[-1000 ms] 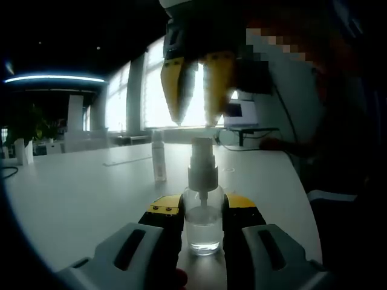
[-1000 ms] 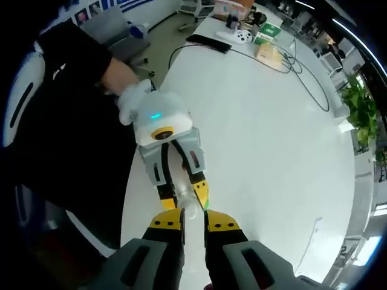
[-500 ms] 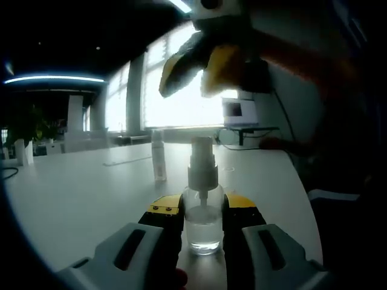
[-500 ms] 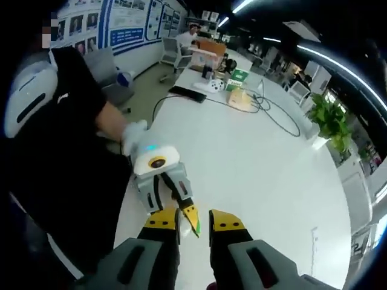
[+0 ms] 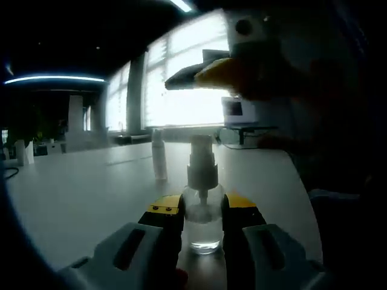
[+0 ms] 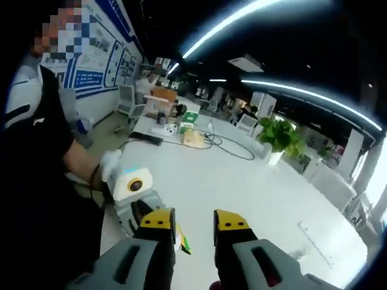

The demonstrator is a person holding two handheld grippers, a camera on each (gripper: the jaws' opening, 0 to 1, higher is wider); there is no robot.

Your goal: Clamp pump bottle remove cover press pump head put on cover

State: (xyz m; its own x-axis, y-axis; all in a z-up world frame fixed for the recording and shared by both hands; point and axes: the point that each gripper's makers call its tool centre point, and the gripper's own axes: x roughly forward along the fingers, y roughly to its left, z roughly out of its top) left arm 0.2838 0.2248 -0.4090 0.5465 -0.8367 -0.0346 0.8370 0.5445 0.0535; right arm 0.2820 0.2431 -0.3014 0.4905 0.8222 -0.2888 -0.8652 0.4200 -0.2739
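Note:
A clear pump bottle (image 5: pixel 202 217) with a little liquid stands on the white table, and my left gripper (image 5: pixel 202 204) is shut on its body. Its white pump head (image 5: pixel 201 158) is bare. A slim clear cover (image 5: pixel 158 158) stands upright on the table behind and to the left of the bottle. My right gripper (image 5: pixel 202 74) hangs above the pump head, tilted nearly level and apart from it. In the right gripper view, my right gripper (image 6: pixel 195 221) is open with nothing between its jaws. The left gripper (image 6: pixel 180 240) lies low behind them, held by a gloved hand (image 6: pixel 109 166).
The long white table (image 6: pixel 242 193) stretches ahead, with boxes and cables (image 6: pixel 187 128) at its far end and a potted plant (image 6: pixel 279 136) beside it. A person in black (image 6: pixel 36 157) stands at the table's near edge. Bright windows (image 5: pixel 181 96) and a screen (image 5: pixel 237 112) lie behind the bottle.
My right gripper has risen from just over the pump head and swung from pointing down to nearly level, its jaws spreading a little. The left gripper and the bottle have stayed put.

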